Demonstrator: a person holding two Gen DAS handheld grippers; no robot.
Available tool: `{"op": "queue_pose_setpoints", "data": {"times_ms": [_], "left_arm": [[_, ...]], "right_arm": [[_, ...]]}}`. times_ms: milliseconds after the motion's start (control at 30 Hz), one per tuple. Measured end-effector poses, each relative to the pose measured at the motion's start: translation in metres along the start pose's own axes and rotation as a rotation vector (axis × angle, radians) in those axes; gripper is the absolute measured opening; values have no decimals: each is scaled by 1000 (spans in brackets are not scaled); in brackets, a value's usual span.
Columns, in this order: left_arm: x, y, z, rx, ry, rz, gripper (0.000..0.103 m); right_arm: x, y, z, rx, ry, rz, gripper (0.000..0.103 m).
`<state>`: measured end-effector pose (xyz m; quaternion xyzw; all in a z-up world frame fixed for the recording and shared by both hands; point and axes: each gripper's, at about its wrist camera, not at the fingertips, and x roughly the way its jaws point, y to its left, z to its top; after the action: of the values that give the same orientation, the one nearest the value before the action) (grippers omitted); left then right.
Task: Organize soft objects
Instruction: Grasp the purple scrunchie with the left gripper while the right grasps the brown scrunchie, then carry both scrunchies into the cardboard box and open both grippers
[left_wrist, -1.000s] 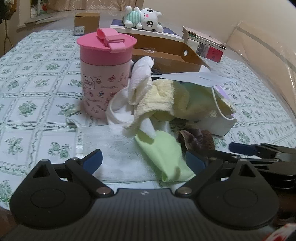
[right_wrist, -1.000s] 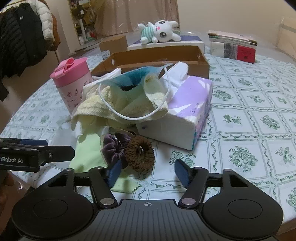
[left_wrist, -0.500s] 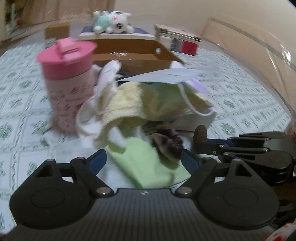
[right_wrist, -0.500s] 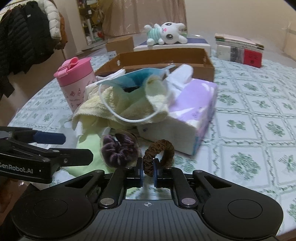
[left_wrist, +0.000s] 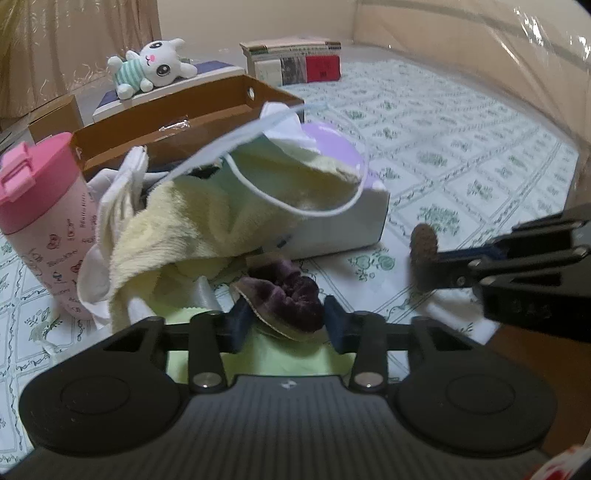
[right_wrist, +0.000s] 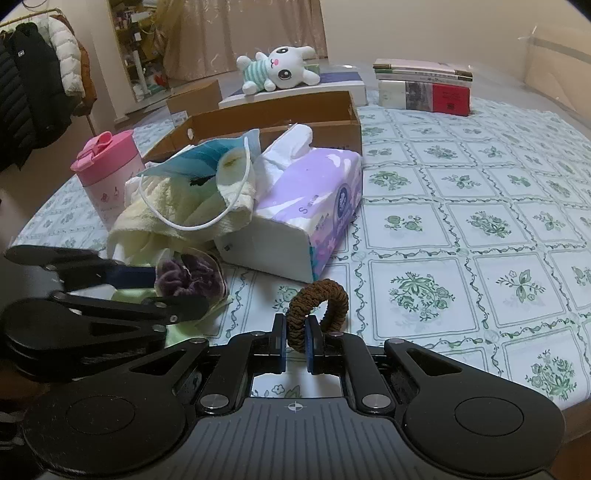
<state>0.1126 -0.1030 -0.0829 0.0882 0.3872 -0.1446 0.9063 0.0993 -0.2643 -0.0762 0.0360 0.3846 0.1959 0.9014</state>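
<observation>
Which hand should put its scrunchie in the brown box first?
Probably the right gripper. It is already clamped shut on the brown scrunchie. The left gripper has only just been closing around the purple scrunchie, which still lies on the green cloth. The cardboard box sits ahead.

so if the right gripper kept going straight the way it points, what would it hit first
Probably the tissue pack, just beyond the brown scrunchie that the right gripper already grips. Depth is unclear; it could pass the pack's near corner and meet the tablecloth instead.
</observation>
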Motion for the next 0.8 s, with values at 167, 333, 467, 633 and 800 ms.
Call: {"op": "queue_pose_setpoints", "data": {"times_ms": [167,333,467,633,800], "left_arm": [[-4,-5,-2,10,-27,-13,14],[-25,-2,1,-7,-47,-50,10],[-52,10,1,-32,-68,-49,10],[-88,41,4,-79,-114,-19,10],[-115,77,30,-84,-169,-24,10]], "right_arm": [[-4,2,1,3,-9,0,10],[-15,3,4,3,-33,-9,10],[-28,7,5,1,-58,-14,10],[-42,12,11,-15,-85,-12,10],[-60,13,40,-30,-140,22,10]]}}
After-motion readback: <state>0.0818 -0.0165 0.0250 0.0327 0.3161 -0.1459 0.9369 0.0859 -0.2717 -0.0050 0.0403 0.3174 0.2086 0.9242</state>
